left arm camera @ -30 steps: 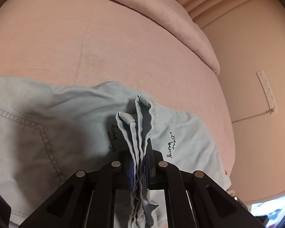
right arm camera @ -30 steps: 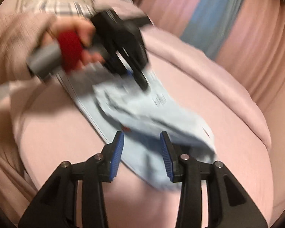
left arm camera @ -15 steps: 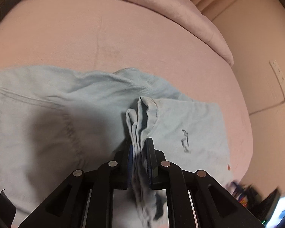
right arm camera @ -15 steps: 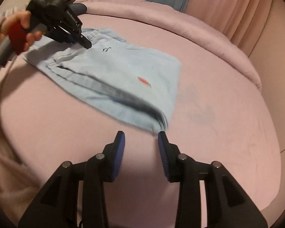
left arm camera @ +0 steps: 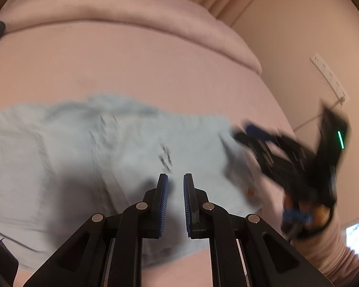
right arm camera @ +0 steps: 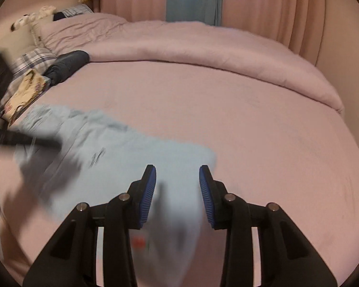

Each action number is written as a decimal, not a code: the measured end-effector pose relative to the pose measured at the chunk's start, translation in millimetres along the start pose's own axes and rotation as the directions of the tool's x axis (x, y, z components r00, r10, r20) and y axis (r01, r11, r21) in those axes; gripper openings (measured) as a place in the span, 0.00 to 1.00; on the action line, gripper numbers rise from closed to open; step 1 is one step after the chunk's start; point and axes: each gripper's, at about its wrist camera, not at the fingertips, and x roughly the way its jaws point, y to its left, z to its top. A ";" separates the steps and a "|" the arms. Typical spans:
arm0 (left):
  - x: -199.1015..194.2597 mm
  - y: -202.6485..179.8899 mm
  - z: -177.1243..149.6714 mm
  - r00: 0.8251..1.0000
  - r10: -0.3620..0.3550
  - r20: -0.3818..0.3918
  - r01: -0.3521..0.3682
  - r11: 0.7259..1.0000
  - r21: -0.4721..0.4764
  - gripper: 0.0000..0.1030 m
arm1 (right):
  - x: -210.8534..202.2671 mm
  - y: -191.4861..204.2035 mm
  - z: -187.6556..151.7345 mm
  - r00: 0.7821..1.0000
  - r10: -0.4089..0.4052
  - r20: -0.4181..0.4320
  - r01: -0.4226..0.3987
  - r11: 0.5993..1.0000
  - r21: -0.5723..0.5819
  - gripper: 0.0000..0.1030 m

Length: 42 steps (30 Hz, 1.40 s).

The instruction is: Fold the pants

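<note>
The left gripper (left arm camera: 175, 186) hangs just above the pants (left arm camera: 107, 157) with its jaws nearly together, a narrow slit between the blue pads and no cloth caught in it. The right gripper (right arm camera: 177, 181) stands with its jaws partly spread and empty, hovering over the near right corner of the garment; seen from the left wrist view it is a dark blur at the cloth's right edge. The pants (right arm camera: 131, 157), pale blue with a small dark script mark and a red tag, lie folded into a compact rectangle on the bed (right arm camera: 251, 131), toward its left and near side. By the look of it, a fold has just been laid down and both tools are free of the fabric; the step in hand appears to be the release and re-approach. The next move would call for either a fresh grasp at one short end to double the stack, or a flattening pass; motion blur hides how neatly the edges align. The bed is covered in a pink sheet, with a rolled pink duvet (right arm camera: 203, 45) along its far side, plaid pillows (right arm camera: 33, 59) and a dark bundle (right arm camera: 67, 65) at left, pink and blue curtains (right arm camera: 191, 0) behind, and a power strip (left arm camera: 328, 76) on the wall.
</note>
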 end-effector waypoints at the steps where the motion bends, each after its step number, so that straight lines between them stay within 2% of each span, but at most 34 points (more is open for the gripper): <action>1: 5.4 -0.2 -2.6 1.000 0.020 -0.013 -0.020 1.000 0.006 0.08 | 10.4 1.0 4.7 1.000 0.011 -0.023 -0.011 1.000 0.003 0.33; 3: 15.5 10.5 -20.4 0.991 0.119 -0.069 -0.118 0.993 0.018 0.08 | 40.2 2.8 8.9 0.995 -0.012 -0.098 0.010 1.000 -0.015 0.31; 4: 15.2 19.2 -29.0 0.990 0.121 -0.073 -0.122 0.993 0.001 0.08 | 51.7 3.2 8.6 0.990 -0.023 -0.137 0.020 0.999 -0.026 0.31; 6: 2.8 36.5 -42.8 0.997 0.055 -0.046 -0.057 0.997 -0.058 0.08 | 69.9 1.0 5.7 0.982 -0.043 -0.182 0.038 0.999 -0.029 0.31; 8: -10.9 51.2 -51.6 0.999 0.001 -0.036 -0.005 0.993 -0.121 0.07 | 69.5 -0.8 6.8 0.986 -0.027 -0.165 0.024 1.000 -0.019 0.31; 11: -36.5 56.1 -61.2 1.000 -0.004 0.011 0.005 0.989 -0.150 0.08 | 54.9 -0.2 13.1 0.987 -0.025 -0.158 0.028 0.999 0.020 0.33; 14: -49.3 59.4 -64.7 0.999 0.008 0.045 0.000 0.986 -0.169 0.09 | 24.1 18.8 20.4 0.993 0.085 -0.085 -0.087 0.996 -0.017 0.36; 16: -49.6 64.1 -65.8 0.997 -0.034 0.064 0.046 0.978 -0.201 0.09 | 15.6 40.5 27.8 0.980 0.180 -0.079 -0.186 0.980 -0.073 0.35; 19: -43.5 60.8 -66.6 0.997 -0.039 0.062 0.050 0.980 -0.190 0.09 | 22.9 77.1 40.6 0.947 0.300 -0.113 -0.314 0.941 -0.129 0.34; 23: -18.7 49.9 -58.9 0.999 0.034 0.033 -0.028 0.984 -0.174 0.13 | 55.1 124.5 52.0 0.935 0.305 -0.182 -0.340 0.918 -0.205 0.33; 25: -15.9 50.3 -57.2 0.998 0.049 0.027 -0.043 0.983 -0.181 0.13 | 75.2 147.0 52.8 0.931 0.276 -0.237 -0.331 0.914 -0.235 0.25; 27: -14.3 49.7 -55.6 0.998 0.065 0.027 -0.059 0.983 -0.174 0.13 | 92.4 165.5 52.9 0.931 0.239 -0.274 -0.311 0.915 -0.258 0.10; 28: -12.8 49.3 -54.3 0.997 0.072 0.028 -0.066 0.983 -0.174 0.13 | 97.5 171.2 52.5 0.930 0.232 -0.284 -0.307 0.916 -0.259 0.10; 31: -5.3 46.0 -49.0 0.997 0.068 0.025 -0.063 0.981 -0.182 0.13 | 106.1 188.2 54.2 0.940 0.206 -0.271 -0.281 0.918 -0.279 0.12; 35: -6.4 44.7 -47.5 0.997 0.073 0.025 -0.068 0.982 -0.177 0.13 | 107.3 188.7 64.1 0.935 0.224 -0.274 -0.290 0.929 -0.229 0.13; 39: -19.6 47.4 -59.4 0.996 0.084 0.028 -0.078 0.984 -0.159 0.13 | 68.1 177.3 74.4 0.941 0.288 -0.175 -0.321 0.926 -0.200 0.13; 42: -20.9 40.7 -59.9 0.995 0.096 0.037 -0.090 0.985 -0.144 0.13 | 35.9 163.7 69.0 0.936 0.320 -0.144 -0.344 0.919 -0.191 0.15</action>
